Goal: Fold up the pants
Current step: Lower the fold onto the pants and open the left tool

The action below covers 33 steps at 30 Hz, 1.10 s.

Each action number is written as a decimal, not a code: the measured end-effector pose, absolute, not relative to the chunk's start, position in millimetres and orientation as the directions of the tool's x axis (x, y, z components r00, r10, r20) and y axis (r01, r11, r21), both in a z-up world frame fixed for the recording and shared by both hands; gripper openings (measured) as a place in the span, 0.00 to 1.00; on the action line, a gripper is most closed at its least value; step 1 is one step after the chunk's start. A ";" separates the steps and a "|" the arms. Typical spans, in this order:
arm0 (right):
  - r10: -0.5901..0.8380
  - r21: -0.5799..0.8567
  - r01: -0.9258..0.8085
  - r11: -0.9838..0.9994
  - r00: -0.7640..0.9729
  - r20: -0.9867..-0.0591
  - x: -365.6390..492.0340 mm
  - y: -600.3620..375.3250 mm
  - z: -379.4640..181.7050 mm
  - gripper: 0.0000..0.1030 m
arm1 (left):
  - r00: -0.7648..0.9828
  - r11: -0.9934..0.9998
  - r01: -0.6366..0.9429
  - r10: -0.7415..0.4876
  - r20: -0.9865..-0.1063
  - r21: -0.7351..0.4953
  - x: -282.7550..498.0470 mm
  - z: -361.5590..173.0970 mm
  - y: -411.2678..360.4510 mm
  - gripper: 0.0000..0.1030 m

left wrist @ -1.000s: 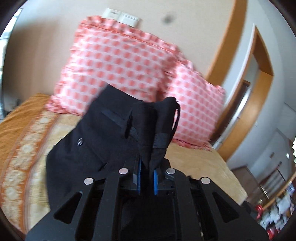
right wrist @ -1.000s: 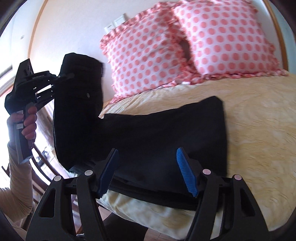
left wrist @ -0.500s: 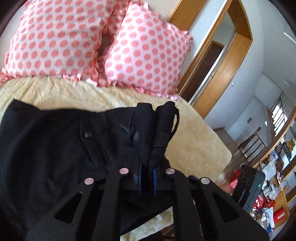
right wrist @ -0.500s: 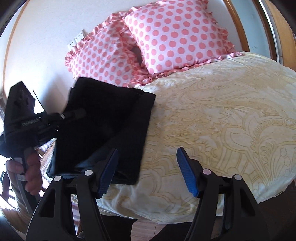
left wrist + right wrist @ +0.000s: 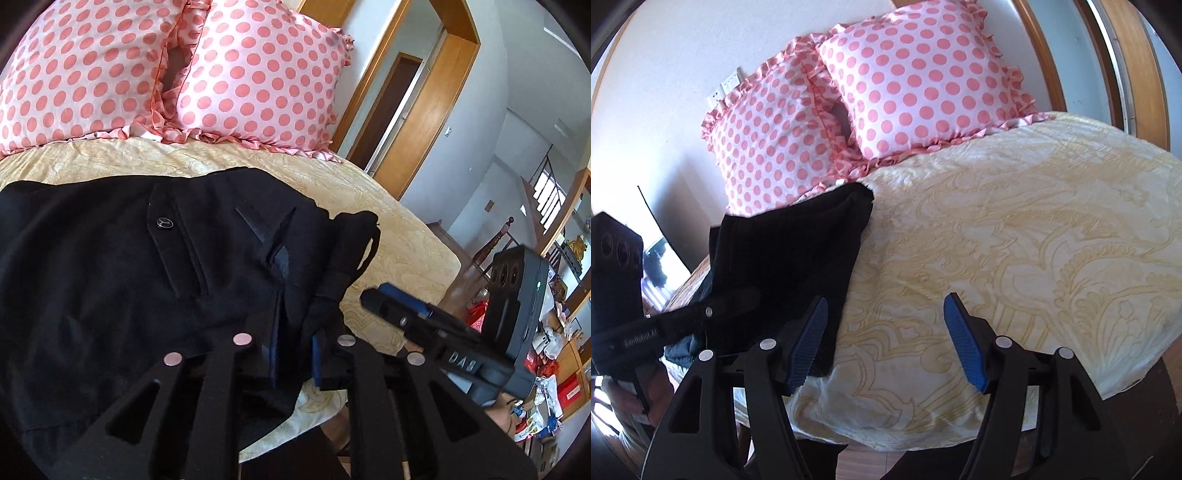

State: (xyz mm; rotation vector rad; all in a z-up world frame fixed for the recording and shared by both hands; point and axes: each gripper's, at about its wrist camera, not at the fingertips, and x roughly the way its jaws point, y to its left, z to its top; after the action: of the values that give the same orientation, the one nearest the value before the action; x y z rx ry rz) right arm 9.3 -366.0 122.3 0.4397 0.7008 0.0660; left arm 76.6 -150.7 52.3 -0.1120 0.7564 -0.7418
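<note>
Right now my left tongs (image 5: 293, 354) are pinched narrow on a bunched corner of the black pants (image 5: 110, 280), the cloth squeezed between the blue pads (image 5: 272, 354) and rising in a dark fold just past the tips. From that pinch the pants spread away to the left, lying folded on the yellow bedspread (image 5: 388, 236) near the bed's front edge, with a small button (image 5: 164, 223) facing up on the top layer. My right tongs (image 5: 882, 339) stand wide apart and hold nothing; their left blue pad (image 5: 807, 339) sits just over the near edge of the pants (image 5: 790, 258), the other pad over bare bedspread (image 5: 1034, 240). In the left view the right tongs (image 5: 373, 297) reach in from the right, just beside the pinched corner. In the right view the pants form a dark stack on the bed's left side. Beyond them two pink spotted pillows (image 5: 916, 74) lean against the wall at the head of the bed, one overlapping the other. A wooden door frame (image 5: 436, 96) stands off to the right of the bed.
</note>
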 end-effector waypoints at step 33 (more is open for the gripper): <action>0.299 0.309 -0.118 0.944 0.703 -0.645 88.7 -309.9 156.0 0.68 | 0.759 0.959 0.273 -0.264 -0.595 -0.078 52.3 21.8 -19.2 0.90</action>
State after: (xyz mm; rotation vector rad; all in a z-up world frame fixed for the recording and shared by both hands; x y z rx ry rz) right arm 88.7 -309.9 156.0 0.2531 0.7574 0.2342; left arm 52.4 -19.2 21.8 0.0141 0.6452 -0.2925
